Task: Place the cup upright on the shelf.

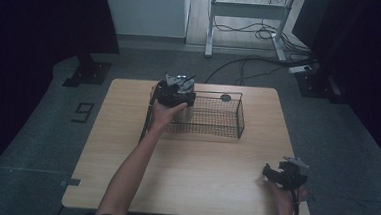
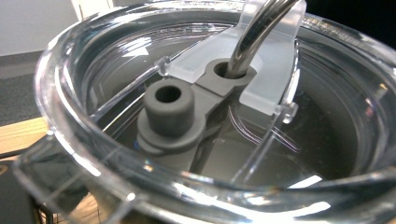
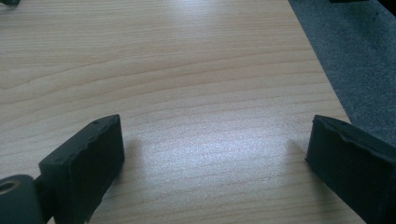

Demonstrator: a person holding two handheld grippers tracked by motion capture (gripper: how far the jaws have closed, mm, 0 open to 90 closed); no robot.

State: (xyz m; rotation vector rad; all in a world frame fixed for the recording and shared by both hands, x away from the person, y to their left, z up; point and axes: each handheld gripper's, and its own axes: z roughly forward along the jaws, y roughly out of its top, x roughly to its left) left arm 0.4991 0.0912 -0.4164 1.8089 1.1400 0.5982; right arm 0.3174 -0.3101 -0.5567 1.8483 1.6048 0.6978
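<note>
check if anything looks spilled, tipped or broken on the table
Nothing stands out. The steel tumbler stands upright at the left end of the wire basket, its clear lid looks intact with a metal straw through the grey seal. The left gripper is at the tumbler; the right gripper rests open over bare wood.

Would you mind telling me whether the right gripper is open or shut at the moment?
Open. In the right gripper view its two black fingers stand wide apart over bare table, nothing between them.

Left gripper jaws hidden behind tumbler lid; lid's rim cropped
</note>
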